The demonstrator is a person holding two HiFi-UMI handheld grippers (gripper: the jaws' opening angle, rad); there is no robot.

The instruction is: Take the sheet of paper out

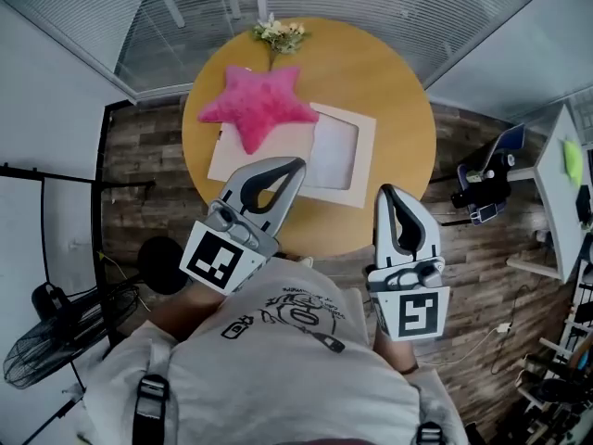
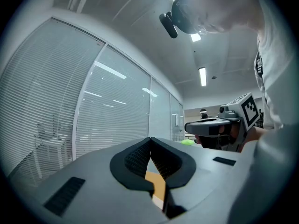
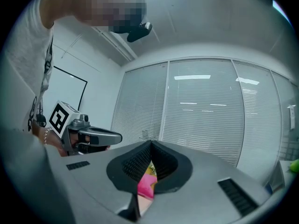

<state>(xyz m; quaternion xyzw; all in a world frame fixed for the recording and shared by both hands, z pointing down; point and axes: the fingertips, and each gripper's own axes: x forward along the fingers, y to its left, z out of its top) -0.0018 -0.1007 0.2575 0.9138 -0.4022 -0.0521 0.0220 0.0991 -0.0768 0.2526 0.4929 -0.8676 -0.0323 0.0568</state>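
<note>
Approach step: my left claw [image 1: 292, 165] and right claw [image 1: 387, 191] are closed, empty. Next, open one at the sheet [image 1: 334, 151] on the surface [image 1: 389, 91].

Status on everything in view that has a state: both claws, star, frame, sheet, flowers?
Left claw: shut, empty, held level.
Right claw: shut, empty, held level.
Pink star plush: lying flat on the frame's left part.
Frame: flat on the table.
Sheet of paper: inside the frame, not yet out.
Flowers: lying at the table's far edge.
</note>
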